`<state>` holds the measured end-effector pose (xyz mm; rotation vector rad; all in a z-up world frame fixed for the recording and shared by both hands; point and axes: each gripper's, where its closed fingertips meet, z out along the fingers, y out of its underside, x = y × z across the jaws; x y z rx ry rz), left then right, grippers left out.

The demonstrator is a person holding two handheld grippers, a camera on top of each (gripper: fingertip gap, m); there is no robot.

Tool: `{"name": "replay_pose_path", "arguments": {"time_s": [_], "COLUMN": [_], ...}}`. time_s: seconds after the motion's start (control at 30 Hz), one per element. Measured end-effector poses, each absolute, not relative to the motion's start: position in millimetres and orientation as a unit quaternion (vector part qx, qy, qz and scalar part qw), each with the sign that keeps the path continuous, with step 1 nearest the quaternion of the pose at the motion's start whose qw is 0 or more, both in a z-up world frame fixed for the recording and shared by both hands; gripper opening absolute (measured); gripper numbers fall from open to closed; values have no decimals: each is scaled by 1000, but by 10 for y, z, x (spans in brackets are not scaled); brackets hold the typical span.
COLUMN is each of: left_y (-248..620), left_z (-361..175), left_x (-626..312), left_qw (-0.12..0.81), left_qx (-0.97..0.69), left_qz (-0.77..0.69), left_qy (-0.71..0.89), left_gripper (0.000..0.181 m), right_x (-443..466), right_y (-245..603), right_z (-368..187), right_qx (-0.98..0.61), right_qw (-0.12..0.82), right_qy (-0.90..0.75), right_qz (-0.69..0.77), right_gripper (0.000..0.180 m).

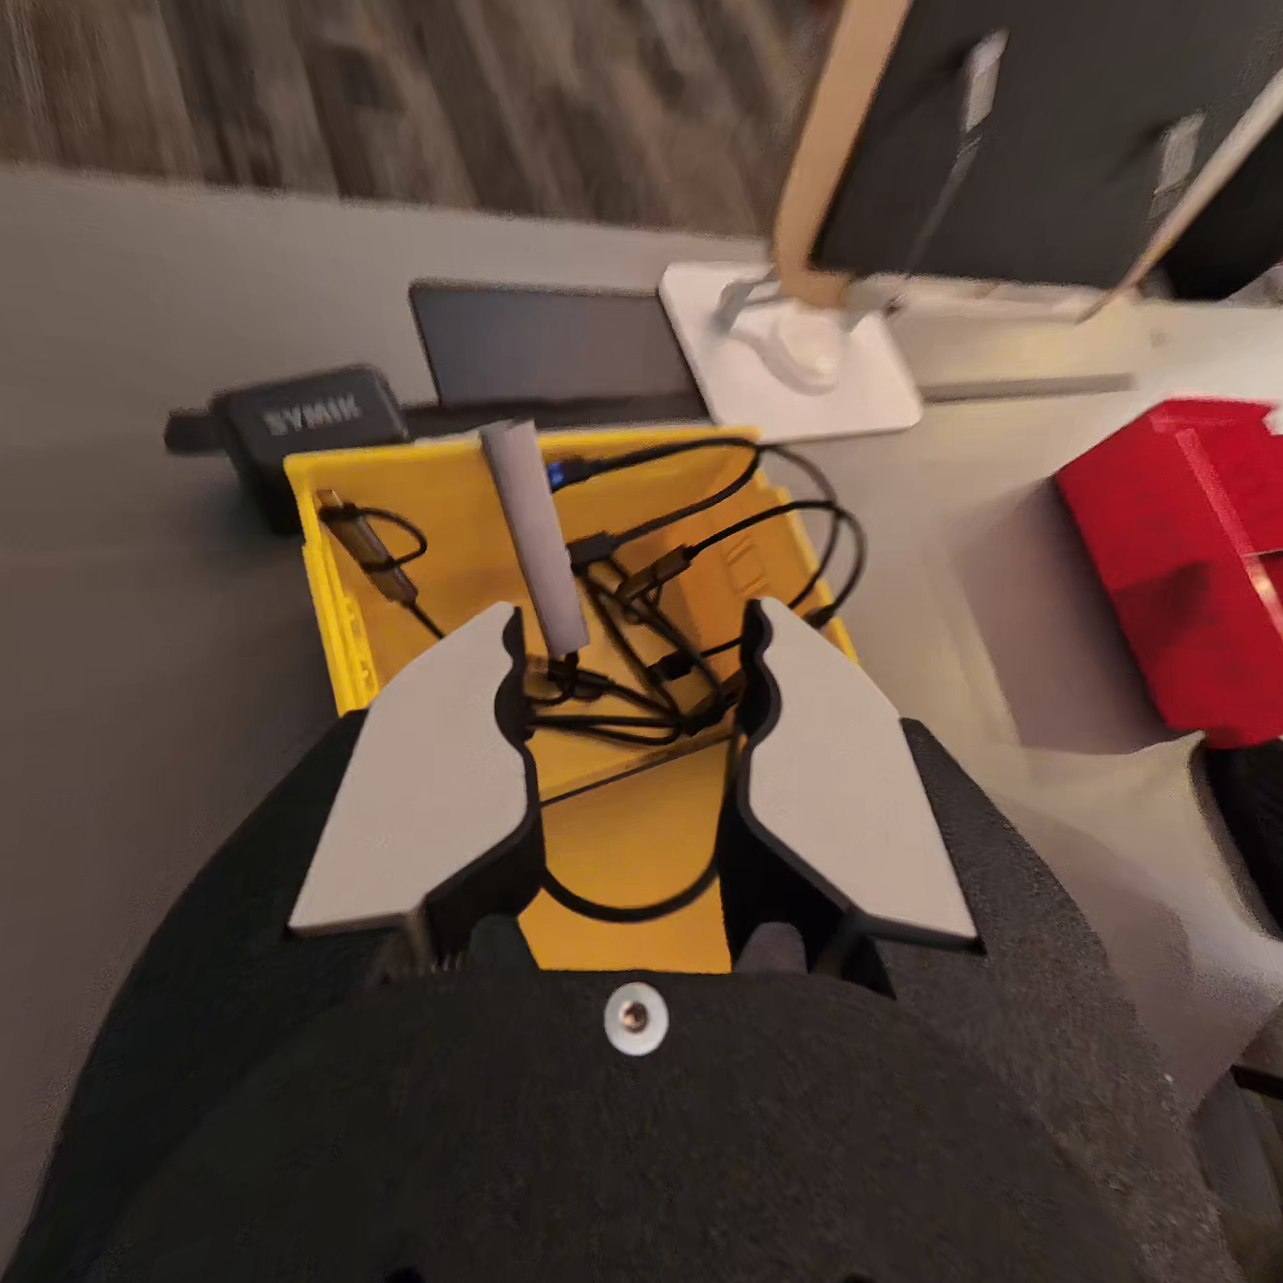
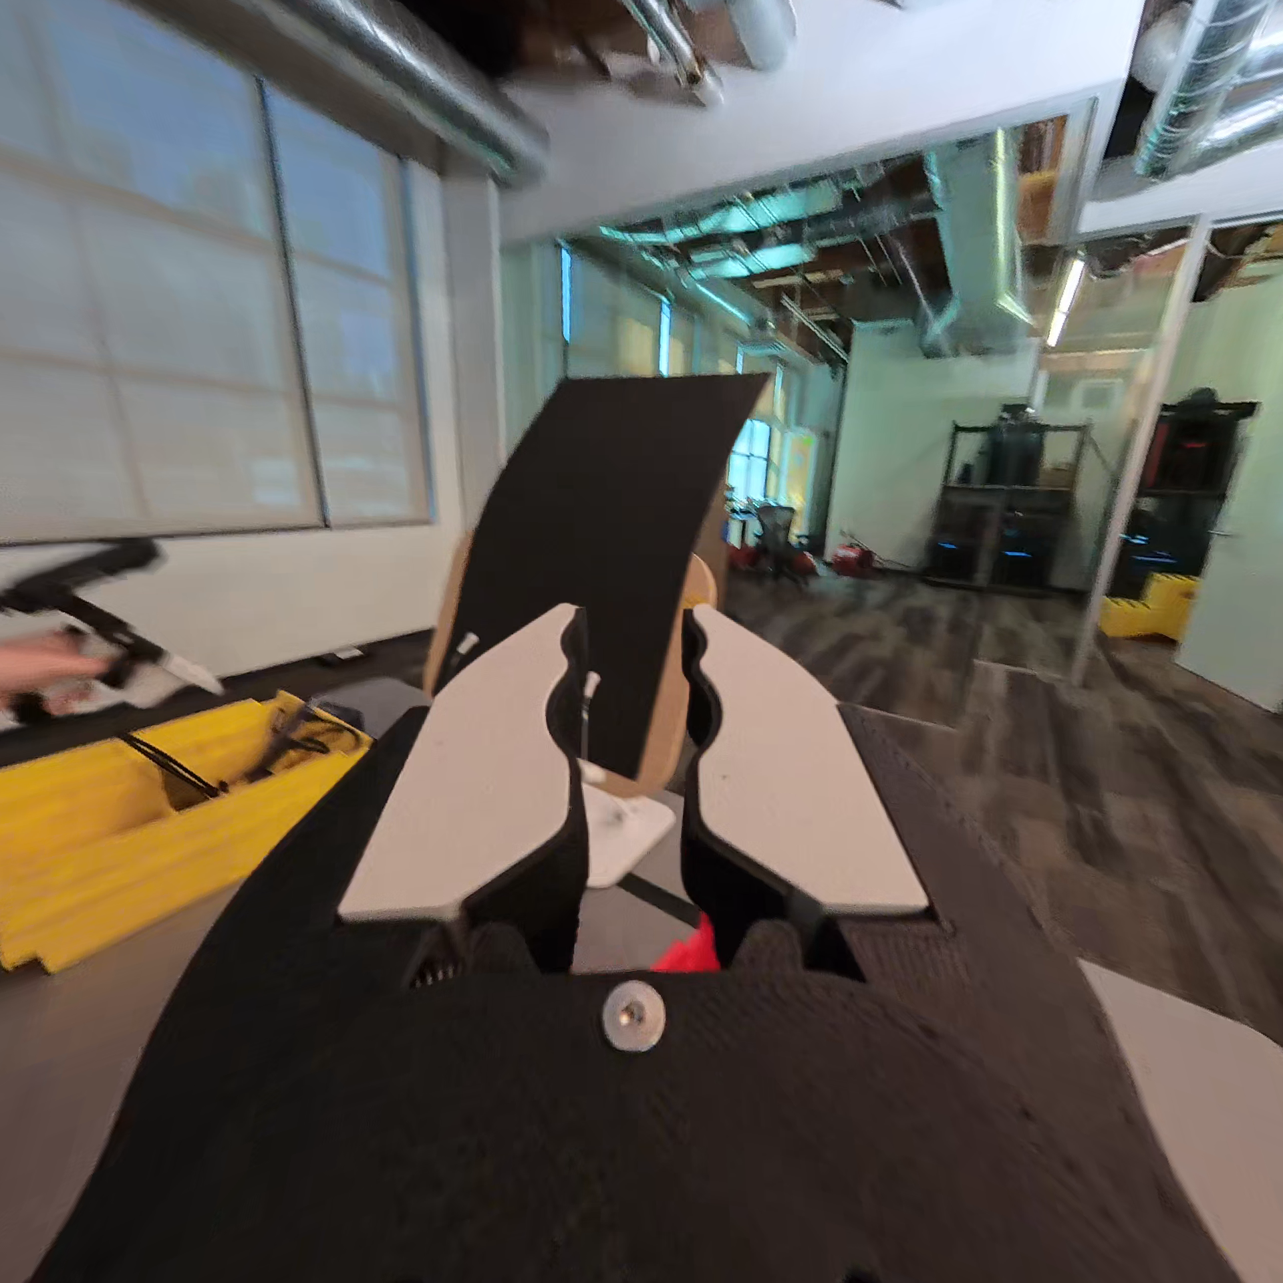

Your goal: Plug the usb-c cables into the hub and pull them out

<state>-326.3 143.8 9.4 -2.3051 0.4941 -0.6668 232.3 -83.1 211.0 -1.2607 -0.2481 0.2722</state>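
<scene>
In the left wrist view a yellow bin [image 1: 389, 479] holds a grey stick-shaped hub [image 1: 531, 534] leaning upright and several tangled black usb-c cables [image 1: 694, 555]. My left gripper [image 1: 633, 618] is open and empty, just above the bin's near side, with the hub's lower end between and beyond its fingertips. My right gripper [image 2: 635, 625] is open and empty, raised and facing across the room, away from the bin [image 2: 139, 833]. The left gripper [image 2: 139, 666], held by a hand, shows blurred at the far left of the right wrist view.
A black adapter box [image 1: 312, 416] and a dark tablet [image 1: 548, 340] lie behind the bin. A white monitor stand base [image 1: 798, 361] and monitors stand at the back right; the monitor's black back [image 2: 611, 541] faces my right gripper. A red box [image 1: 1180, 555] sits to the right. The left gripper's tips are roughly 65 centimetres from the right gripper's.
</scene>
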Motion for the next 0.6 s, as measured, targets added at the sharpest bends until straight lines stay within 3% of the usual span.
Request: {"name": "replay_pose_path", "arguments": {"time_s": [0.03, 0.13, 0.43, 0.6], "left_y": [1488, 1602, 1764, 1749], "left_z": [-69, -423, -886, -949], "left_x": [-3249, -3227, -3259, -3217], "left_qw": [308, 246, 178, 148], "left_qx": [-902, -932, -951, -954], "left_qz": [-236, -181, -55, -80], "left_qy": [188, 196, 247, 247], "left_gripper": [51, 52, 43, 46], "right_x": [2241, 2035, 2015, 2070], "right_y": [-829, -869, -882, -779], "right_z": [2145, 2239, 2163, 2072], "right_qx": [-574, -543, -514, -538], "right_qw": [798, 812, 827, 807], "right_qy": [-117, -135, -138, -133], "right_qz": [141, 164, 180, 204], "right_gripper": [27, 27, 26, 25]}}
